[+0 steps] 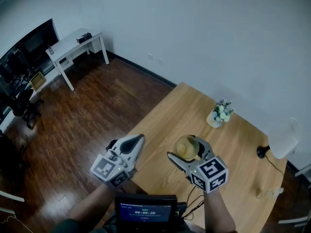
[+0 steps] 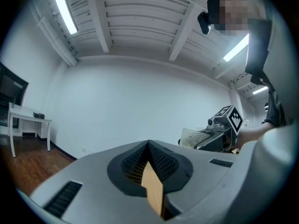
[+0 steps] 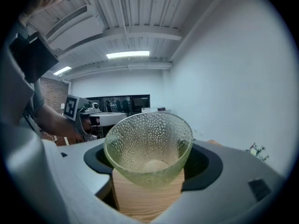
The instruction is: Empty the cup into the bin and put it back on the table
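A dimpled clear glass cup point(image 1: 186, 147) point(image 3: 148, 143) sits between the jaws of my right gripper point(image 1: 187, 151) point(image 3: 150, 166), which is shut on it over the wooden table point(image 1: 181, 109). The cup stands mouth up, slightly tilted, and looks empty. I cannot tell whether its base touches the tabletop. My left gripper point(image 1: 133, 145) point(image 2: 149, 174) hovers at the table's near left edge, jaws together with nothing between them. In the left gripper view the cup point(image 2: 191, 136) shows to the right. No bin is in view.
A small pot of white flowers point(image 1: 219, 113) stands at the table's far side and a white lamp point(image 1: 283, 140) at its right end. A white desk point(image 1: 73, 41) stands across the dark wood floor. A small screen point(image 1: 146, 209) sits near my body.
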A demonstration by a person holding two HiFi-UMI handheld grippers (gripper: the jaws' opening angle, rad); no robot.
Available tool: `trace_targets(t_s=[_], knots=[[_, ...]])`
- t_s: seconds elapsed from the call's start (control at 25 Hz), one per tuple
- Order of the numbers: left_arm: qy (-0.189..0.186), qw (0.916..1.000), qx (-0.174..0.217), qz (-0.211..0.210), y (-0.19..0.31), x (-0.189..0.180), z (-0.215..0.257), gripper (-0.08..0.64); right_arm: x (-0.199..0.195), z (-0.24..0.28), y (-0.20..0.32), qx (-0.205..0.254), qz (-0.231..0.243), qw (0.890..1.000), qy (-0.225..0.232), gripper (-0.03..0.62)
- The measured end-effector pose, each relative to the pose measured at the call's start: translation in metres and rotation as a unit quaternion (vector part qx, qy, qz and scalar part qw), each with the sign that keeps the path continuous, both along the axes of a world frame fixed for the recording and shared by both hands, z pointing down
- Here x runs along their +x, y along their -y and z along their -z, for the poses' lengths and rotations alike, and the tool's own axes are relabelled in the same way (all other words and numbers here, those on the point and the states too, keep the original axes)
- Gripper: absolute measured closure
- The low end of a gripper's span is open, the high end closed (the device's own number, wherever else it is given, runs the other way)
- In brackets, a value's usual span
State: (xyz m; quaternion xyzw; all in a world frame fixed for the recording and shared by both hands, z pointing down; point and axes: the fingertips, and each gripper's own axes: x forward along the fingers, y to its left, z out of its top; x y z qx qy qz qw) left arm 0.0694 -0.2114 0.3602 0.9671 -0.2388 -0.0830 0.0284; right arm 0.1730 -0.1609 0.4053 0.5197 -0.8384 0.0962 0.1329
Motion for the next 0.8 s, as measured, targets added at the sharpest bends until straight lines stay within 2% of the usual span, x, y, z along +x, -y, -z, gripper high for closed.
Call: trace_targets(t_s=[0.24,0.4,0.56,0.68,0.8], knots=[[0.011,0.9998,0.004,0.019,-0.014,-0.011,0.002,0.569,-0.011,0.001,-0.002,0.002,0.033,0.999,0.001,0.19],[-0.008,0.9986,0.014,0.05,-0.02,-0.03,0.016,0.568,-0.026,0.003,-0.005,-0.001,0.056,0.998,0.003,0.189],[-0.012,0.9979,0.01,0.063,-0.023,-0.049,0.014,0.569,-0.04,0.004,-0.005,-0.002,0.073,0.997,0.0,0.189],[-0.031,0.9968,0.025,0.07,-0.025,-0.067,0.025,0.569,-0.053,0.011,-0.004,-0.001,0.08,0.997,-0.003,0.189],[-0.053,0.994,0.056,0.078,-0.026,-0.09,0.039,0.569,-0.069,0.018,0.001,0.003,0.085,0.996,-0.009,0.189]])
